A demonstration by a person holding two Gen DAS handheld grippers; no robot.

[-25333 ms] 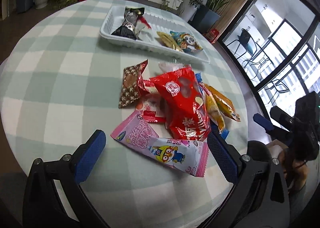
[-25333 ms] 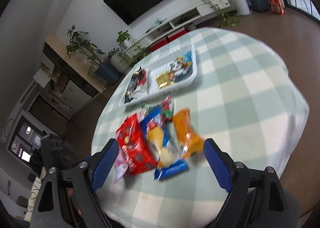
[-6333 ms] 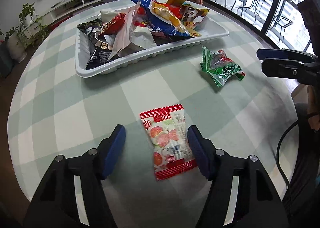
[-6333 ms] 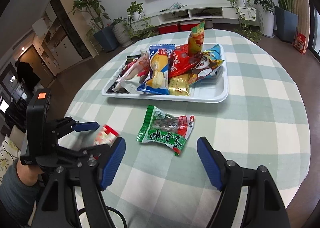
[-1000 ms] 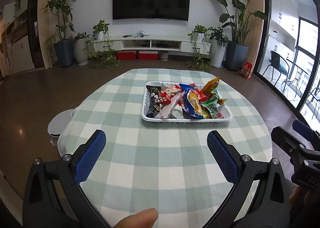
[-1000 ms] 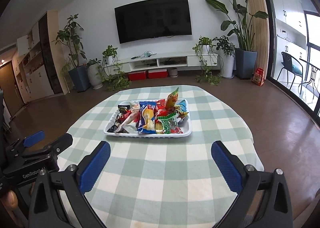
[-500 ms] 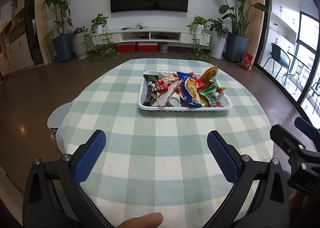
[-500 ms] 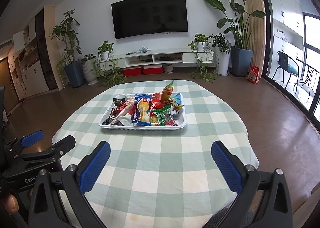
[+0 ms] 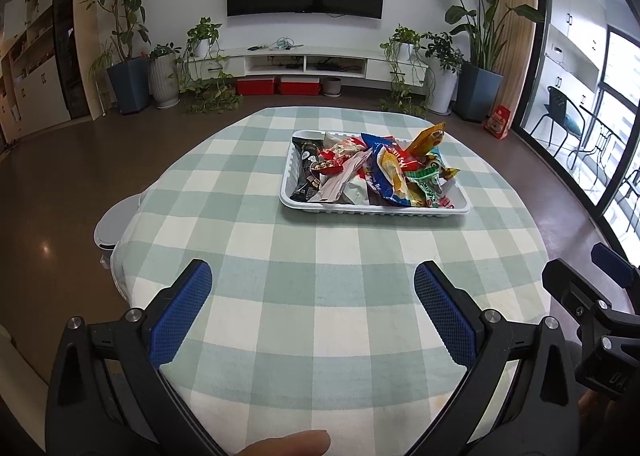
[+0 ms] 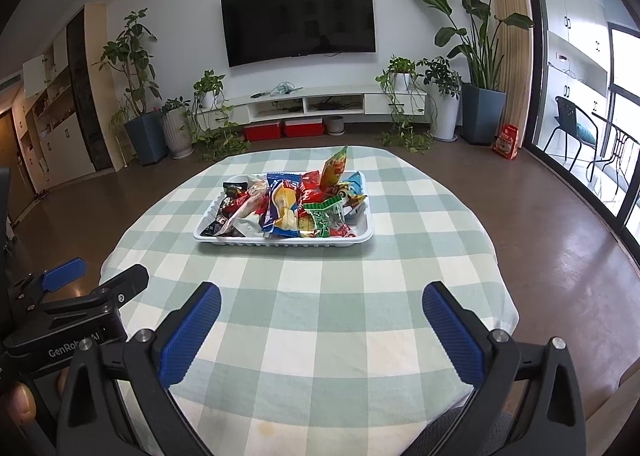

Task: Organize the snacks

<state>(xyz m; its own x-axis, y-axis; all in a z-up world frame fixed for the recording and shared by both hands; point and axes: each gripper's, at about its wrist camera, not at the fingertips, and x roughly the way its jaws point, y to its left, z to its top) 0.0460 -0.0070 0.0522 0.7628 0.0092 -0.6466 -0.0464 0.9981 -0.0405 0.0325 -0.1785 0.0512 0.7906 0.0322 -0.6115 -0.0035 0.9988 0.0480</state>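
My left gripper and right gripper released above table's near edge, snacks heaped in white tray toward far edge.

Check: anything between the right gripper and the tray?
Nothing: only bare checked cloth lies between the right gripper and the tray, per the right wrist view.

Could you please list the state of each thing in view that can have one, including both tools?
Left tool: open, holding nothing, above the tablecloth.
Right tool: open, holding nothing, above the tablecloth.
White tray: flat on the table, heaped with snack packets.
Orange packet: propped upright in the tray.
Green packet: lying on top of the pile, near the front rim.
Television: screen dark.
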